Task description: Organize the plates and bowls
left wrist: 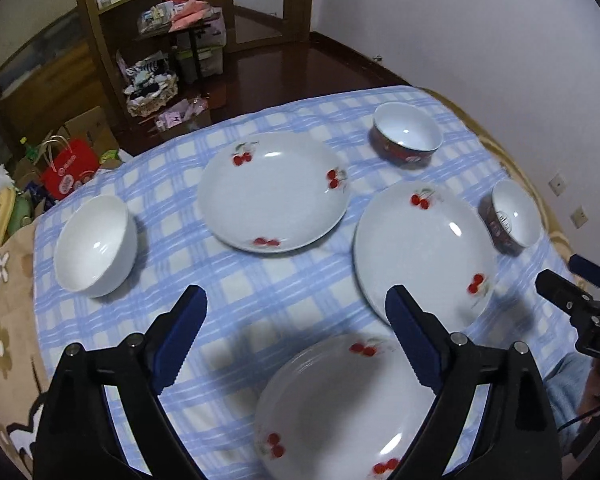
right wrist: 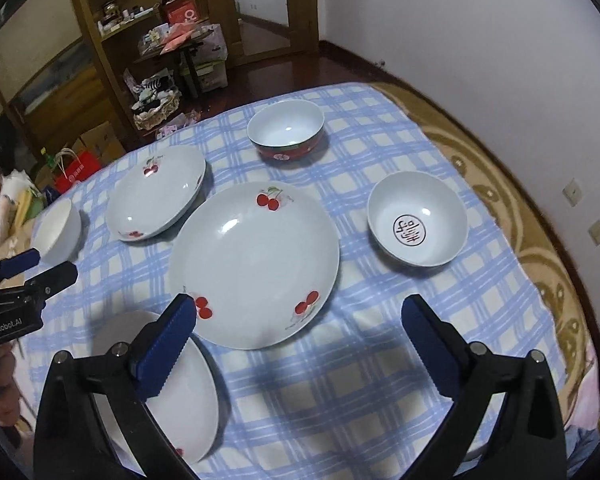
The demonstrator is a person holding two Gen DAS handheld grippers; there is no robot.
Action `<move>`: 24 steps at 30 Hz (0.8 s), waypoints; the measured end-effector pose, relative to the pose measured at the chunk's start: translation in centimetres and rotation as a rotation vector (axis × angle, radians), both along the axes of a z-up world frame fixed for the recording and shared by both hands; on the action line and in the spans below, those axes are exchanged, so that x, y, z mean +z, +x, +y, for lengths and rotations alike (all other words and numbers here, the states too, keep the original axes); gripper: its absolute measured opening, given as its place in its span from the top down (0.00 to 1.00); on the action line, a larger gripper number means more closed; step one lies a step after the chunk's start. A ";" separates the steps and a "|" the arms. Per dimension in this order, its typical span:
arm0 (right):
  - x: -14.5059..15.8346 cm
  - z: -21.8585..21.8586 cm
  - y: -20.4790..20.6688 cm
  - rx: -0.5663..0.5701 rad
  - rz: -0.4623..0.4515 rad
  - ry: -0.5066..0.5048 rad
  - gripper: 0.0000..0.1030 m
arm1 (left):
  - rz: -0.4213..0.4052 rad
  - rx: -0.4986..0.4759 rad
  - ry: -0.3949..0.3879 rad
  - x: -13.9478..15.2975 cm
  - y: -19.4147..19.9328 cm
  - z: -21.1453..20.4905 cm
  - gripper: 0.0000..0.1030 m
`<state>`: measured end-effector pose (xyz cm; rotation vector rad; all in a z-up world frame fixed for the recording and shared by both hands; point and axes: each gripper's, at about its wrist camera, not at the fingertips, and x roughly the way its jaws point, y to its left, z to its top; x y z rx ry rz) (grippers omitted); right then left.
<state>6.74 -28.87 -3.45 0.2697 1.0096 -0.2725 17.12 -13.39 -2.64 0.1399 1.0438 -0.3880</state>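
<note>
Three white plates with red cherries lie on the blue checked cloth: a far plate (left wrist: pixel 274 190) (right wrist: pixel 158 196), a middle plate (left wrist: pixel 422 252) (right wrist: pixel 256 262) and a near plate (left wrist: pixel 340 408) (right wrist: pixel 176 392). A plain white bowl (left wrist: pixel 96 246) (right wrist: pixel 58 230) stands at the left. A red-sided bowl (left wrist: pixel 406 134) (right wrist: pixel 286 130) stands at the back, and a bowl with a black mark inside (left wrist: pixel 514 216) (right wrist: pixel 416 218) stands at the right. My left gripper (left wrist: pixel 296 304) is open and empty above the cloth near the near plate. My right gripper (right wrist: pixel 300 312) is open and empty above the middle plate's near rim.
The blue checked cloth (right wrist: pixel 340 392) covers a round table with a brown patterned cover (right wrist: pixel 540 240) at its edges. Beyond the far edge stand wooden shelves (left wrist: pixel 112 20), boxes and a red bag (left wrist: pixel 68 168) on the floor. A white wall (right wrist: pixel 480 40) is to the right.
</note>
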 end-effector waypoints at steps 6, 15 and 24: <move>0.4 -1.0 1.1 0.010 -0.028 -0.025 0.00 | 0.002 -0.007 0.016 -0.5 1.4 -1.7 0.13; -0.5 -2.4 2.6 -0.002 -0.074 -0.070 0.00 | 0.045 0.006 0.025 -2.6 3.8 -3.3 0.13; -2.5 -3.7 3.8 -0.002 -0.045 -0.051 0.06 | 0.134 0.010 0.030 -6.7 5.1 -4.9 0.13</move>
